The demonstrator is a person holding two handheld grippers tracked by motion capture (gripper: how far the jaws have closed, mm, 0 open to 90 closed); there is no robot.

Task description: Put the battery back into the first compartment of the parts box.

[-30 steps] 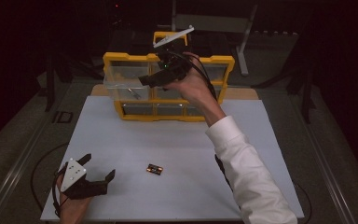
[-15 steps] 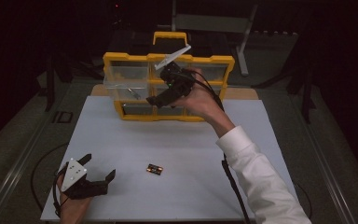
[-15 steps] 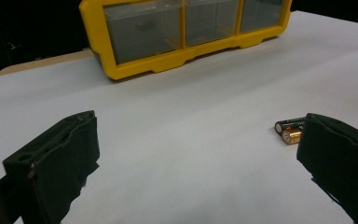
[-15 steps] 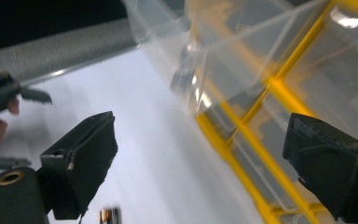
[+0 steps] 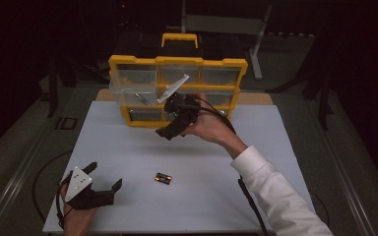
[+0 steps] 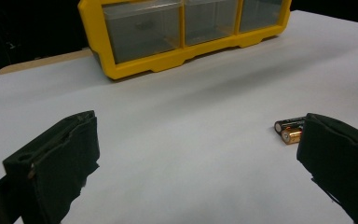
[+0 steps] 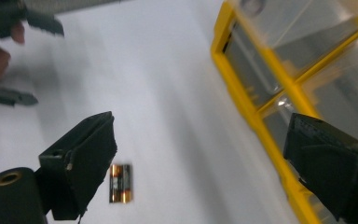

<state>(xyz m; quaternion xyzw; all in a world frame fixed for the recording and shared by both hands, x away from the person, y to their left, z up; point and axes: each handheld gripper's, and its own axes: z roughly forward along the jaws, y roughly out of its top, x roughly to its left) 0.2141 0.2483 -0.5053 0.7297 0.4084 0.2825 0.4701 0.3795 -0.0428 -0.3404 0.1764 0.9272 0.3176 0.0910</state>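
Two batteries (image 5: 163,178) lie side by side on the white table top (image 5: 256,162), and show near the right jaw in the left gripper view (image 6: 290,129). My left gripper (image 5: 98,189) rests open at the front left, its jaws wide apart (image 6: 196,135) with nothing between them. My right gripper (image 5: 173,120) is held in the air in front of the yellow drawer organizer (image 5: 177,61), open and empty (image 7: 198,135). In its view the batteries (image 7: 120,183) lie below, beside the left jaw.
The organizer (image 7: 256,121) has clear drawers in yellow framing; one left drawer (image 5: 130,91) is pulled out, with a small item inside. The organizer's lower row (image 6: 135,65) faces the left gripper. Cables trail off the table's front edge. Dark surroundings ring the table.
My right gripper has come down from the organizer's top and back toward the person, now low in front of the lower drawers. The left gripper and batteries have stayed put.
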